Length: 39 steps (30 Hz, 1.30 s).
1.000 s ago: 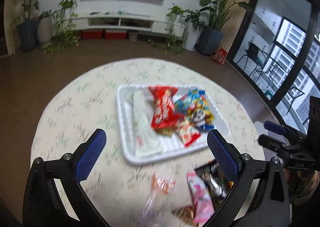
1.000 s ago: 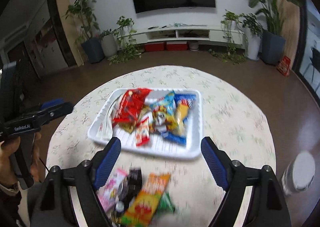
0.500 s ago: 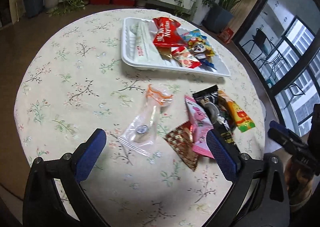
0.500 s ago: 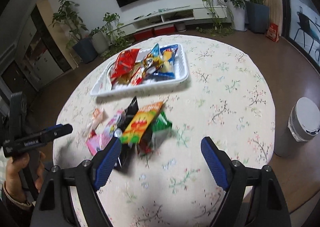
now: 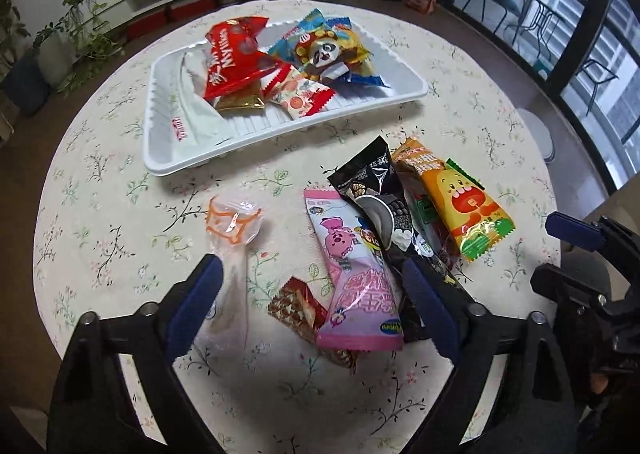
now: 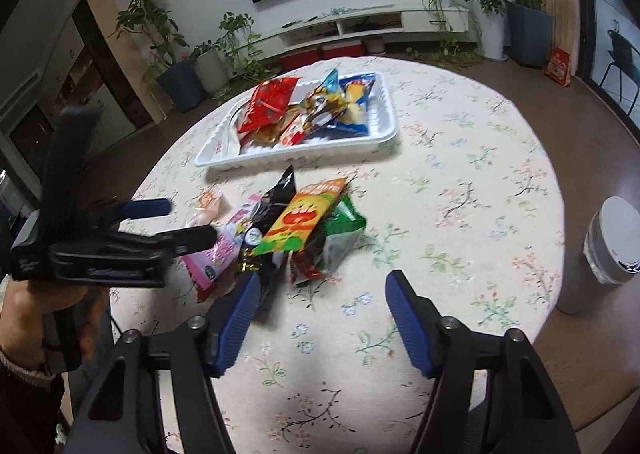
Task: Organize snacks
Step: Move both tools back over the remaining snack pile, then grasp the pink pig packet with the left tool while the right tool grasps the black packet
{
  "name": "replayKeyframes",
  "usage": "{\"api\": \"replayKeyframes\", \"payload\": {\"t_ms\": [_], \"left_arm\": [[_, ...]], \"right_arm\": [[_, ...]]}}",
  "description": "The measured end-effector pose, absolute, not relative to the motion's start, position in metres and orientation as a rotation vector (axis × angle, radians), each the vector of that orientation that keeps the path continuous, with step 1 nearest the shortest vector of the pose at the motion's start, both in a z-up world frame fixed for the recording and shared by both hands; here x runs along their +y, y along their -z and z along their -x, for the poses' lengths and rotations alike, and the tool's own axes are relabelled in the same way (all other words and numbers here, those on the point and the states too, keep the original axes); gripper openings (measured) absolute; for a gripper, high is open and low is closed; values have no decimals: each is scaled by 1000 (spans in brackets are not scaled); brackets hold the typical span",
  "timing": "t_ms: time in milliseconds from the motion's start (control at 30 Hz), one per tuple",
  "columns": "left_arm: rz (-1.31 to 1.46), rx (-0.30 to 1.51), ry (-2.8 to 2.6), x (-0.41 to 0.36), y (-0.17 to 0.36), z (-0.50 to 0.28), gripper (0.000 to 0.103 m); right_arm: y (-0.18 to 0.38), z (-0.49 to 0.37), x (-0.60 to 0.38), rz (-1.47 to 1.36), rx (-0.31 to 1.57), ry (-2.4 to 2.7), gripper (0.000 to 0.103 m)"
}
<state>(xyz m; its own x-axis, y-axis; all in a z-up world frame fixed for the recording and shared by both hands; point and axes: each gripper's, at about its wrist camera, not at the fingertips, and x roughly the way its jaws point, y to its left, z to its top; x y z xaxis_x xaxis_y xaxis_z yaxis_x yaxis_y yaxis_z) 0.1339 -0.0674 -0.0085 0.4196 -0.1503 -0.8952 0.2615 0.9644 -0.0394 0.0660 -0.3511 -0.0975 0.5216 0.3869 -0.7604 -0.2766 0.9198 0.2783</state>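
Note:
A white tray (image 5: 192, 162) at the far side of the round table holds several packets, among them a red one (image 5: 232, 58) and a panda one (image 5: 324, 54). In front of it lie loose snacks: a clear bag (image 5: 232, 226), a pink packet (image 5: 356, 278), a small brown packet (image 5: 296, 306), a black packet (image 5: 380, 198) and an orange packet (image 5: 460, 206). My left gripper (image 5: 310, 264) hangs over the pink and brown packets with its jaws closing, and the pads touch nothing. My right gripper (image 6: 323, 277) sits just short of the orange packet (image 6: 304, 218) and a green packet (image 6: 340, 238). Its jaws are closing too, on nothing.
A white bin (image 6: 612, 246) stands on the floor right of the table. A hand (image 6: 24, 314) holds the left gripper (image 6: 160, 222) at the left of the right wrist view. Bare flowered cloth (image 6: 460, 174) spreads right of the pile. Potted plants and a low cabinet line the far wall.
Both grippers have come down and nearer to the loose packets, which were at the bottom edge of the views before. Both pairs of jaws stand narrower than they did.

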Motion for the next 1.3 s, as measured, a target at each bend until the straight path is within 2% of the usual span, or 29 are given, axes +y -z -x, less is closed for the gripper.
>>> {"api": "replayKeyframes", "payload": {"t_ms": [67,467,600,633,667,967,1300], "left_arm": [[-133,1114,256,-69,11,-137,84],[-161,1210,283,-75,40,-159,84],[-201,1235,277,-77,49,-164,84],[-212,1240,271,-77,52,-165,82],[-213,1246,272,-77,55,-166,75],[-145,1232,261,-63,56,-175,54],[-180,1253,275,-61,52,-196,52]], "right_arm": [[97,-67,-352,-135,947,-402,64],[79,-106,-333,-90,946,-429,63],[87,-124,-318,-41,992,-426,58],[89,-129,-315,-24,1009,-422,55],[92,-133,-313,-16,1022,-421,54],[109,-153,-296,58,1093,-446,50],[89,-140,-296,37,1067,-465,49]]}}
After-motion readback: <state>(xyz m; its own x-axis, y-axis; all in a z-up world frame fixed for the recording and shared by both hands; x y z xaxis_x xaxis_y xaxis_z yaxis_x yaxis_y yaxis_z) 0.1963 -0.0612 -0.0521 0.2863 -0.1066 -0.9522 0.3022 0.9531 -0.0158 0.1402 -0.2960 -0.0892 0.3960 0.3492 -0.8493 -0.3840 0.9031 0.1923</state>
